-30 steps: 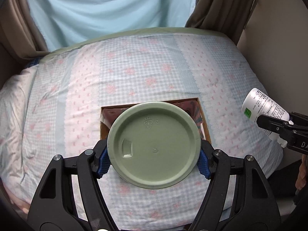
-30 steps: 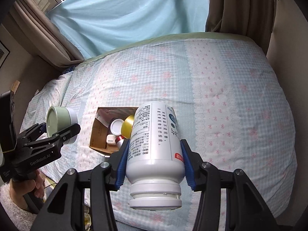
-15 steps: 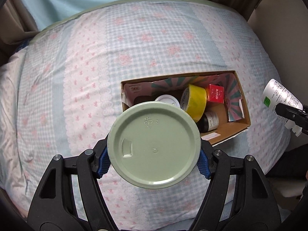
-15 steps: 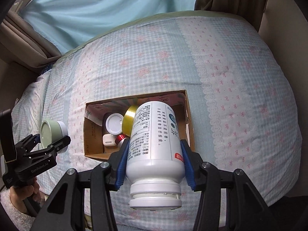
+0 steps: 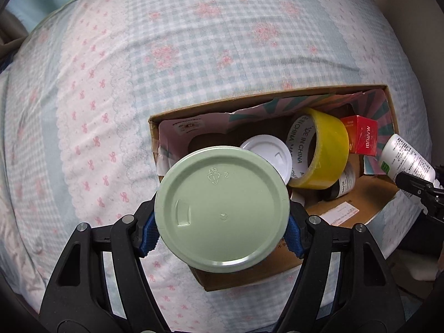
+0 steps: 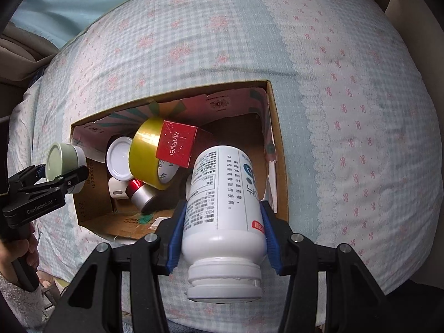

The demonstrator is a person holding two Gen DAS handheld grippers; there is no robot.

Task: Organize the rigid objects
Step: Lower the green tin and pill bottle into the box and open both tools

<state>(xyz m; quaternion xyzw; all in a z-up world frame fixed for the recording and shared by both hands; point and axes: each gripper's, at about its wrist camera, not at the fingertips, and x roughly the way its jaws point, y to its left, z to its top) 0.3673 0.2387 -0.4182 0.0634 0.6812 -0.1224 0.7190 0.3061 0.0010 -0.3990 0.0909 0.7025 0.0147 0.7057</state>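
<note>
My left gripper (image 5: 222,231) is shut on a green-lidded round jar (image 5: 222,208) and holds it over the left end of an open cardboard box (image 5: 277,102). The jar also shows in the right wrist view (image 6: 62,163). My right gripper (image 6: 222,236) is shut on a white pill bottle (image 6: 224,208), cap towards the camera, above the box's right part (image 6: 273,127). The bottle shows at the right edge of the left wrist view (image 5: 402,158). In the box lie a yellow tape roll (image 5: 322,149), a red carton (image 5: 363,136), a white lid (image 5: 269,155) and a small silver can (image 6: 141,195).
The box rests on a bed with a blue-and-pink checked quilt (image 5: 194,41). A dark small jar (image 5: 342,184) lies under the tape roll. A curtain (image 6: 69,0) hangs behind the bed. The person's hand (image 6: 16,252) holds the left gripper's handle.
Both grippers have come down and closer to the box, which now looks much larger. The jar and the bottle stay gripped.
</note>
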